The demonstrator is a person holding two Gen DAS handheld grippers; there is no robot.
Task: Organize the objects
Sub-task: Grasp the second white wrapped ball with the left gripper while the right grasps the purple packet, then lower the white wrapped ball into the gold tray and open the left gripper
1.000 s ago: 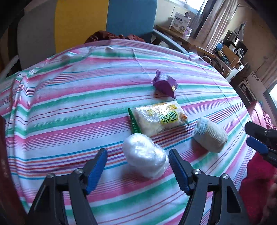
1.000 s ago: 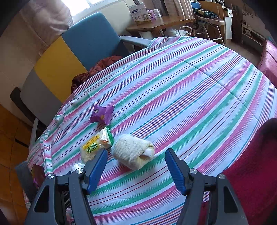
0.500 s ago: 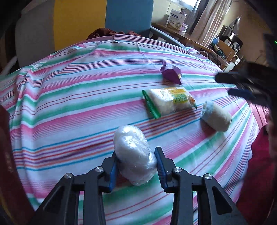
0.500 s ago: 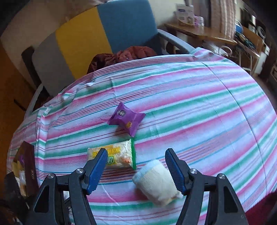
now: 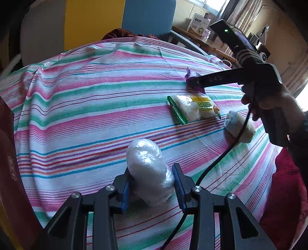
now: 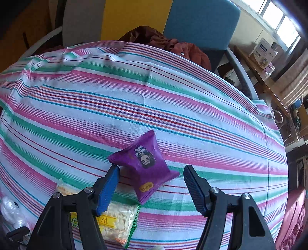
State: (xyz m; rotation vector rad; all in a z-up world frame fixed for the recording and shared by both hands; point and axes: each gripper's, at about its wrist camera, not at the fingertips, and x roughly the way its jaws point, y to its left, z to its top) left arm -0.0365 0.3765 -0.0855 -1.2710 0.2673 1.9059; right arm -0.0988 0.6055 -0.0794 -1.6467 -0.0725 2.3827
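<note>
My left gripper (image 5: 152, 183) is shut on a clear plastic bundle (image 5: 148, 171) that rests on the striped tablecloth (image 5: 86, 107). My right gripper (image 6: 152, 184) is open, its fingers on either side of a purple snack packet (image 6: 144, 163) lying on the cloth. In the left wrist view the right gripper (image 5: 194, 81) reaches over that packet (image 5: 189, 74) and hides most of it. A clear packet of white snacks with a green edge (image 5: 194, 109) lies in the middle. A rolled beige sock (image 5: 240, 127) lies to its right.
A grey, yellow and blue chair (image 6: 134, 17) with a brown garment (image 6: 167, 46) stands behind the table. A dark red box (image 5: 11, 173) sits at the left edge. A wooden side table with a white box (image 6: 263, 53) stands at the far right. A black cable (image 5: 221, 157) crosses the cloth.
My left gripper closed on the plastic bundle. My right gripper moved from the sock over to the purple packet and now straddles it.
</note>
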